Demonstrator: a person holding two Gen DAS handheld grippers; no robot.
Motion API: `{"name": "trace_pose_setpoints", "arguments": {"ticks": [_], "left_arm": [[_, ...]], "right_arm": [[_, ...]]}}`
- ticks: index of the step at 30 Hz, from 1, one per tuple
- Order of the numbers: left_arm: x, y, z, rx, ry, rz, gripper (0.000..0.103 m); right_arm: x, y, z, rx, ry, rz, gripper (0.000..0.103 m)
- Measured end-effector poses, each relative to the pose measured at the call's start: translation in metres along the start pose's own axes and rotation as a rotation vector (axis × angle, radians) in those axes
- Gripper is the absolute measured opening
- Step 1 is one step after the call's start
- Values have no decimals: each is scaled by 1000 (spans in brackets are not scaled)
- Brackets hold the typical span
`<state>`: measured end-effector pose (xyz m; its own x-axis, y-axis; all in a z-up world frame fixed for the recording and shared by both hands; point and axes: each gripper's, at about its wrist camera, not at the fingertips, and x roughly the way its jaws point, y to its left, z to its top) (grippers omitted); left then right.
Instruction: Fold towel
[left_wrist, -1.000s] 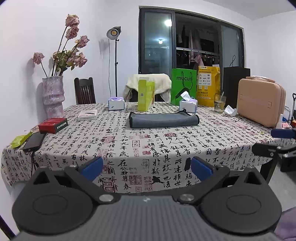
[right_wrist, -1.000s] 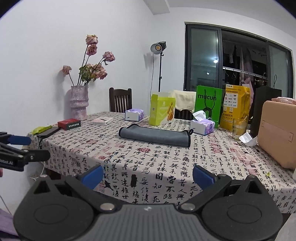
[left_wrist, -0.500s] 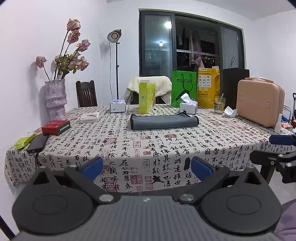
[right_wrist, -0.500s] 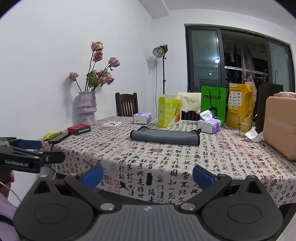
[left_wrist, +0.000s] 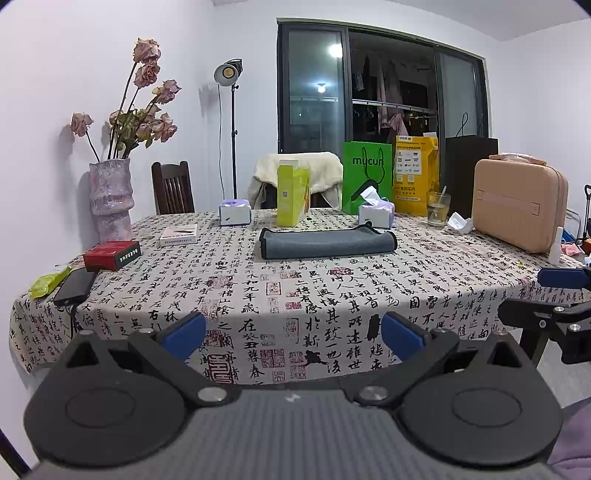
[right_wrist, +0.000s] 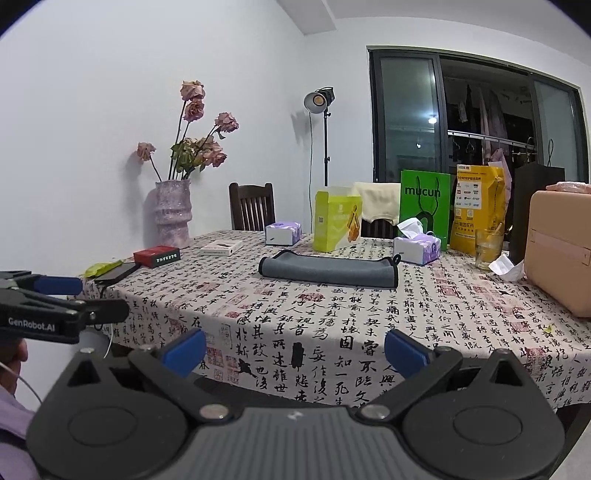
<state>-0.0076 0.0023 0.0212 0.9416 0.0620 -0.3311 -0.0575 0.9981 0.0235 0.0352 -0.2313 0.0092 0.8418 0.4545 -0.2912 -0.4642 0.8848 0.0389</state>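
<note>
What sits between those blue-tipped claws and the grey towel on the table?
Only bare patterned tablecloth lies between the open left gripper and the grey towel in the left wrist view; the right wrist view shows the same for the right gripper.

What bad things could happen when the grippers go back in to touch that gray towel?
The gray towel lies folded, ringed by clutter. Reaching in with the open left gripper or right gripper could tip the drinking glass or the yellow-green box behind it. Dragging the towel might bunch the tablecloth and undo the fold.
</note>
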Motion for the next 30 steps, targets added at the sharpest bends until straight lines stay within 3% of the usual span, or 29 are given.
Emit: {"name": "trace_pose_setpoints", "arguments": {"ticks": [30], "left_arm": [[0, -2, 4, 8, -7, -1, 103]], "right_arm": [[1, 0, 1, -3, 1, 11, 103]]}}
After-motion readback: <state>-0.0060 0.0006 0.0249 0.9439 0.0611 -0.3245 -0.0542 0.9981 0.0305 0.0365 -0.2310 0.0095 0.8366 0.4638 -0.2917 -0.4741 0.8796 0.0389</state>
